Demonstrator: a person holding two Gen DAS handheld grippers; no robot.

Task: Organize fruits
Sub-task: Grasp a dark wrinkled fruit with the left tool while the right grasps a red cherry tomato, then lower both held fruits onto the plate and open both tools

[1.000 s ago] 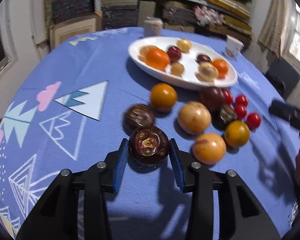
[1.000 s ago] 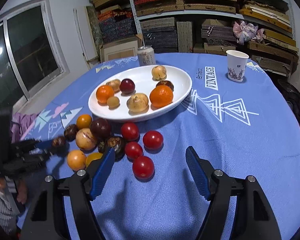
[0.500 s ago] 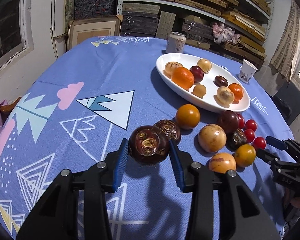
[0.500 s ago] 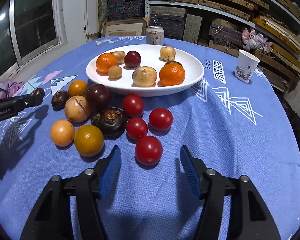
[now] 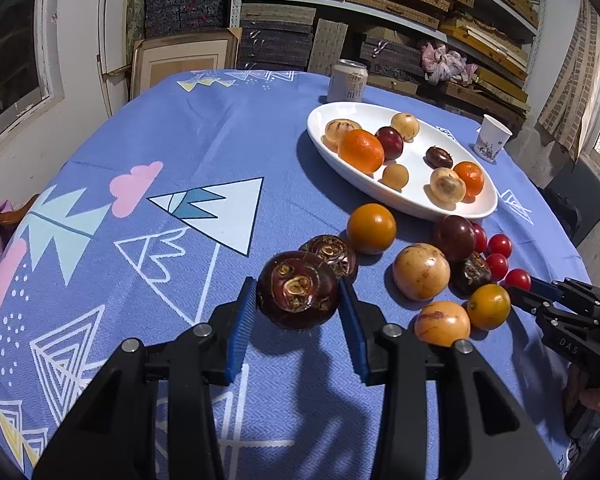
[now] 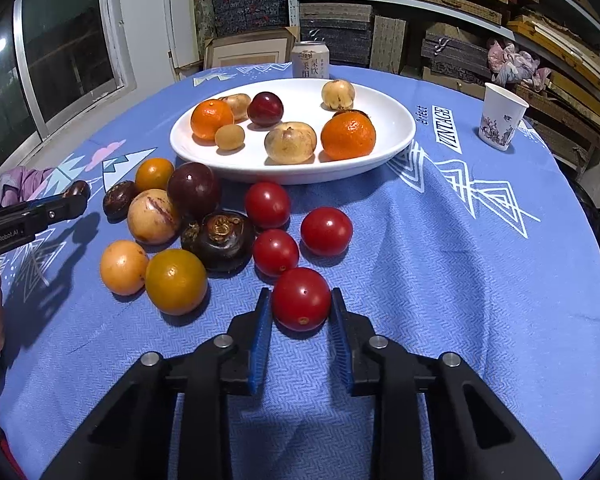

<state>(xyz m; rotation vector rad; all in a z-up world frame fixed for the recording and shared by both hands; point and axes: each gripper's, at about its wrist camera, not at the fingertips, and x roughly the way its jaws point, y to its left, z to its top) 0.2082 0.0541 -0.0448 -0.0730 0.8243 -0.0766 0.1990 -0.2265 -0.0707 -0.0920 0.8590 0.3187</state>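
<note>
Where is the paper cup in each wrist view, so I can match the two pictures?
Left wrist: the paper cup stands at far right, beyond the white plate's far end.
Right wrist: the paper cup stands at upper right, right of the VINTAGE print.
Shared landmark: the drink can behind the plate.

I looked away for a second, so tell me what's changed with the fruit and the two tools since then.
The right tool has just closed on the nearest red tomato. The left tool lifted its dark brown fruit off the cloth. The white dish and the other fruit stayed put.
</note>
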